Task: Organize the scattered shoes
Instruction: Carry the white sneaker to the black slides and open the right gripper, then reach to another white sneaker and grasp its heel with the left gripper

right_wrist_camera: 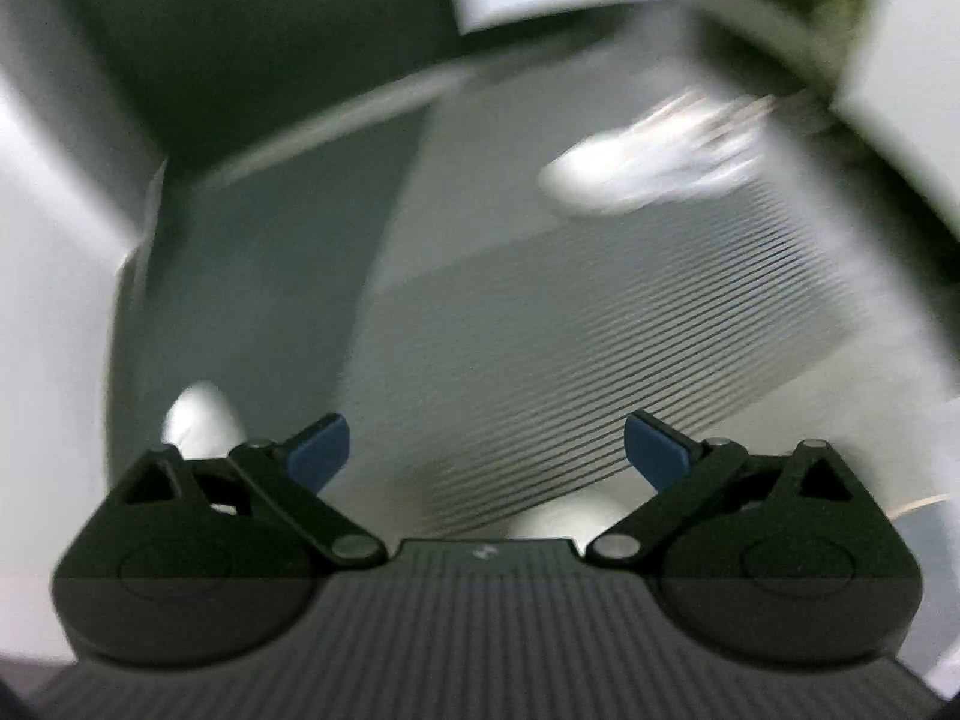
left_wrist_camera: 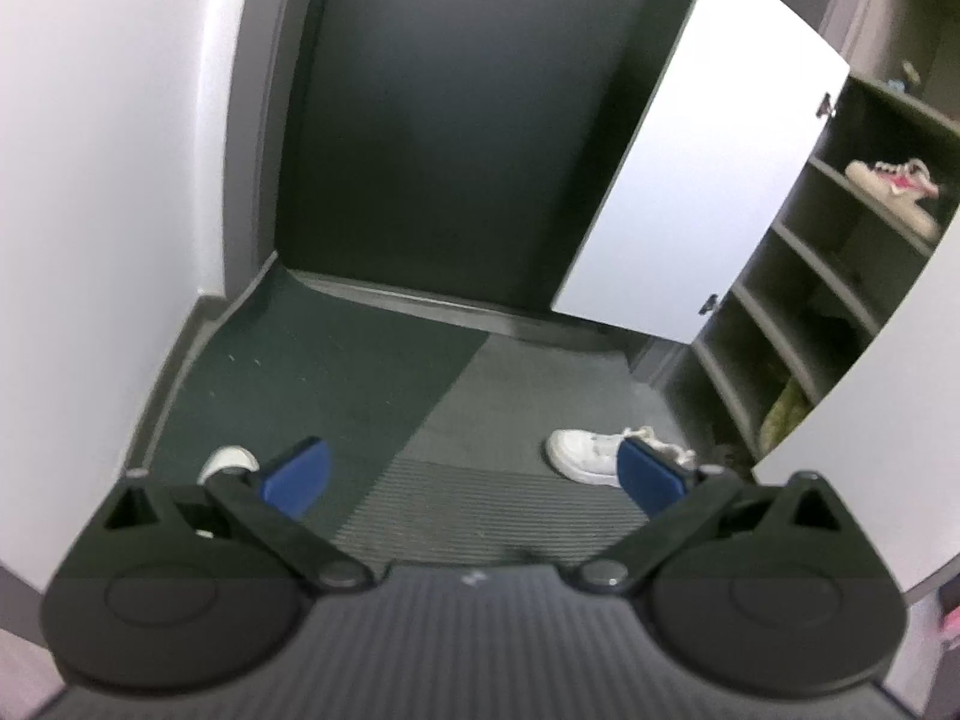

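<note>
A white sneaker (left_wrist_camera: 585,455) lies on the ribbed floor mat (left_wrist_camera: 480,510) beside the open shoe cabinet; my left gripper's right pad partly covers it. Another white shoe (left_wrist_camera: 227,461) shows only its toe behind the left finger. My left gripper (left_wrist_camera: 474,474) hangs above the mat, open and empty. In the blurred right wrist view the same sneaker (right_wrist_camera: 654,165) lies far ahead on the mat (right_wrist_camera: 600,330). A second white shoe (right_wrist_camera: 201,420) peeks out behind the left finger. My right gripper (right_wrist_camera: 486,450) is open, nothing between its blue pads.
A shoe cabinet (left_wrist_camera: 798,312) with several shelves stands at the right, its white door (left_wrist_camera: 702,150) swung open. A white and pink sneaker (left_wrist_camera: 894,186) rests on an upper shelf. A dark door (left_wrist_camera: 450,108) closes the far end and a white wall (left_wrist_camera: 108,120) runs along the left.
</note>
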The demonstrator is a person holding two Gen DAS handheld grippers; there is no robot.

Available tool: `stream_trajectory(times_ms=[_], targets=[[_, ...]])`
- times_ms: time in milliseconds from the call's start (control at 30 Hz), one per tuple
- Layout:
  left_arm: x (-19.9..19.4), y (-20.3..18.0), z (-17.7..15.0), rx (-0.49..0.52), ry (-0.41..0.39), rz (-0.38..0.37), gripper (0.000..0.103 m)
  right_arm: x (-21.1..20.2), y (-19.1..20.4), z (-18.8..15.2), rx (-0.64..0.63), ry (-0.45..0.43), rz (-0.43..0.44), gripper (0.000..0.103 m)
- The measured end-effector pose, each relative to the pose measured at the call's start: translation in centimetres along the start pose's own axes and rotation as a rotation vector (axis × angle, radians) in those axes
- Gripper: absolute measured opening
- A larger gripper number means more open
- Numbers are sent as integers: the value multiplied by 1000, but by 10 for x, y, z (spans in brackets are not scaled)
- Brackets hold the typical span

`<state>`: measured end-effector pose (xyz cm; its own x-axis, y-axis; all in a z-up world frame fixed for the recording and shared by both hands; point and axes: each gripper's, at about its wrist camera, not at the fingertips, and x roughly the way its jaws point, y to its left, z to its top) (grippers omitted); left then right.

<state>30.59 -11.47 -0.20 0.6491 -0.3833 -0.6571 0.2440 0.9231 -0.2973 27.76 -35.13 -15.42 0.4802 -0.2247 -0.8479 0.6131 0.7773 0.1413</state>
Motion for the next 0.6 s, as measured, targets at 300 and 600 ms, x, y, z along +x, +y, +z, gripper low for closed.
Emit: stream_trajectory(times_ms=[300, 600], targets=[[51, -72, -23, 374, 65, -262, 103, -146, -157, 8, 142, -165, -149, 101], [128, -157, -74, 849, -51, -266, 98, -69, -198, -35, 99, -163, -82, 101]])
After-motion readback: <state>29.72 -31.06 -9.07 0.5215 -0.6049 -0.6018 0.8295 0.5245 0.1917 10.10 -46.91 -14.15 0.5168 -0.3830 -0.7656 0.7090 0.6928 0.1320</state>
